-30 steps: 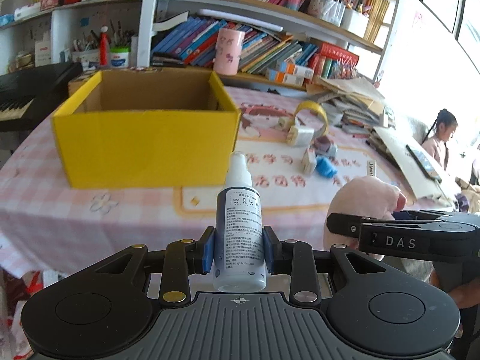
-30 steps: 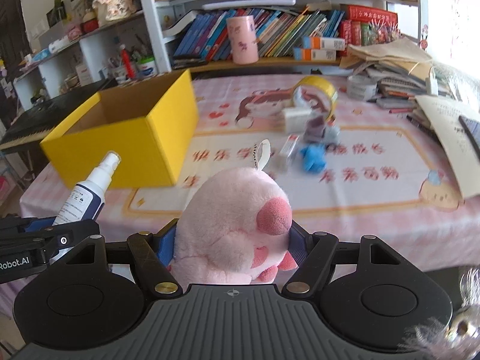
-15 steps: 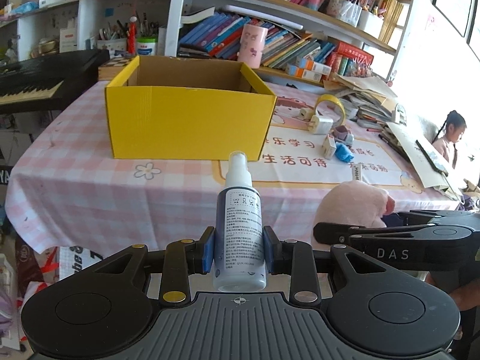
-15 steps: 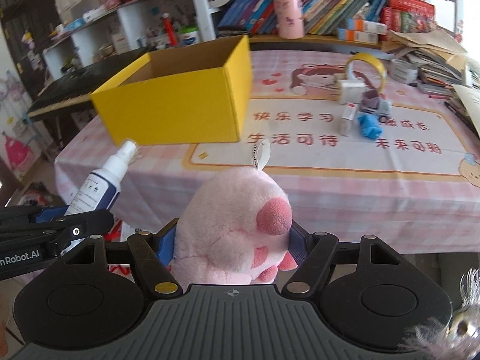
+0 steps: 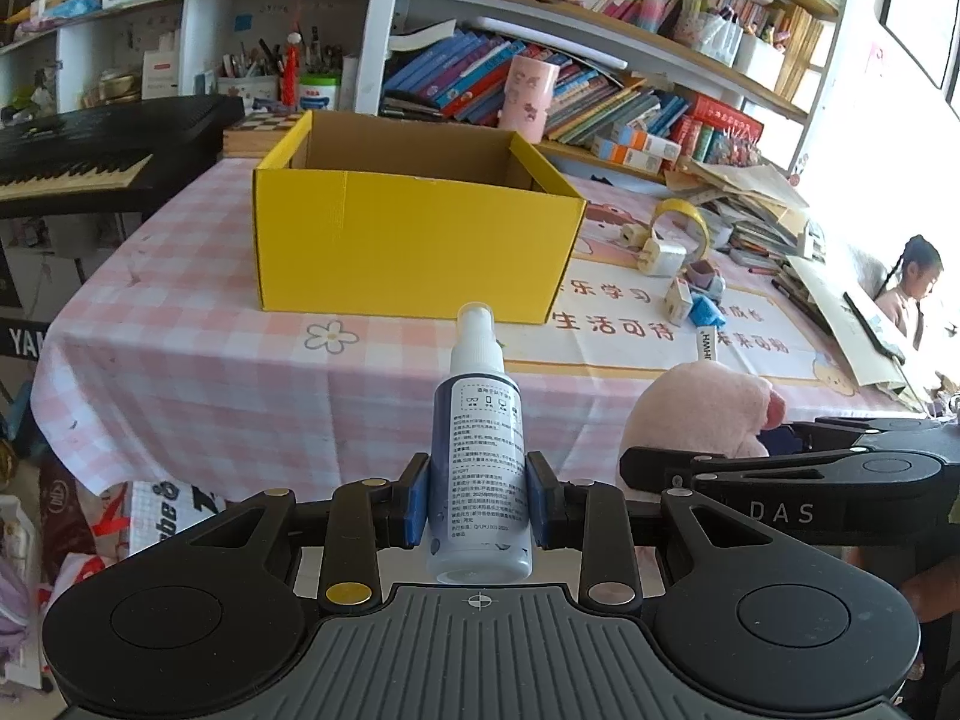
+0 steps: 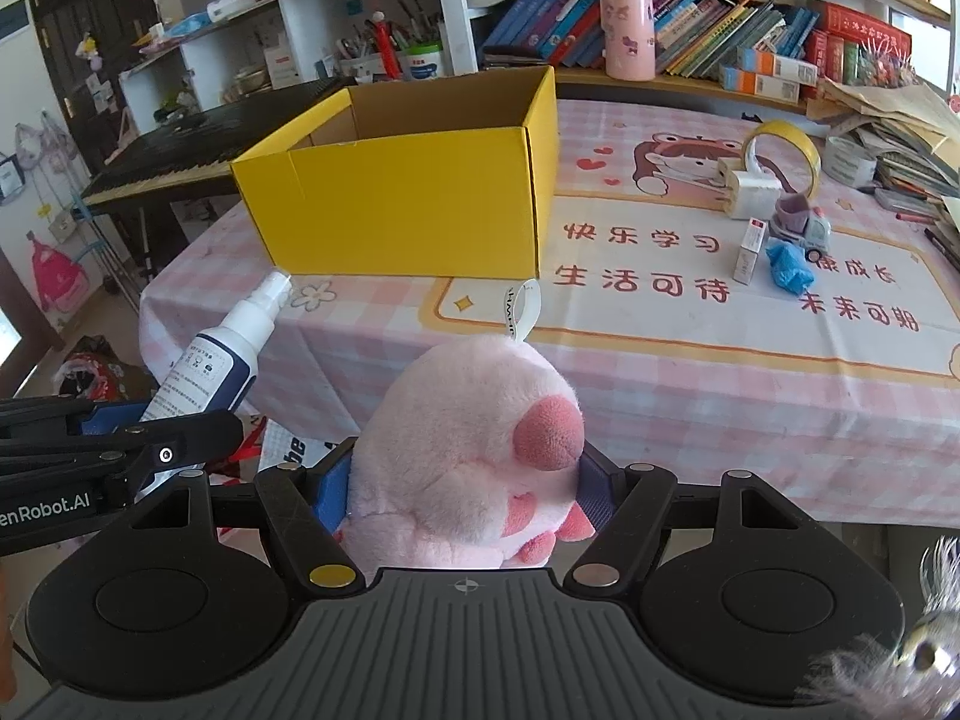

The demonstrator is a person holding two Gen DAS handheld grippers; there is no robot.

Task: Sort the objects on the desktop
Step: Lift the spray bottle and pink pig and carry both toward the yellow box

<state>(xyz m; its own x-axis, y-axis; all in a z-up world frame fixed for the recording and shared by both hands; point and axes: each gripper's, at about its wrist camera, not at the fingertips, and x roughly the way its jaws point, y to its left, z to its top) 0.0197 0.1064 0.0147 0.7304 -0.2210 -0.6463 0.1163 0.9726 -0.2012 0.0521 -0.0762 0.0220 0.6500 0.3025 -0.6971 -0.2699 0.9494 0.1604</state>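
A: Holding two items off the table edge. Left gripper [image 5: 478, 501] pinches the spray bottle [image 5: 478, 468] across its lower body, nozzle up, blue pads on both sides. Right gripper [image 6: 465, 492] is clamped on the pink plush toy [image 6: 468, 450] around its middle, fur bulging past the pads.

B: Why those grips?

A: My read: the bottle is rigid, smooth plastic with a paper label, so a narrow pinch low on the cylinder keeps it upright. The plush is soft and squashy, so wider jaws squeeze its bulk.

B: Target?

A: Yellow cardboard box [image 5: 414, 246], open top, on the pink checked tablecloth [image 5: 180, 372], ahead of both grippers and well apart from them. No contents visible from this angle.

B: Left to sort?

A: Yellow tape roll [image 6: 780, 156], small carton [image 6: 750, 249], crumpled blue bit [image 6: 789, 267] and toy truck [image 6: 804, 225], clustered right of the box.
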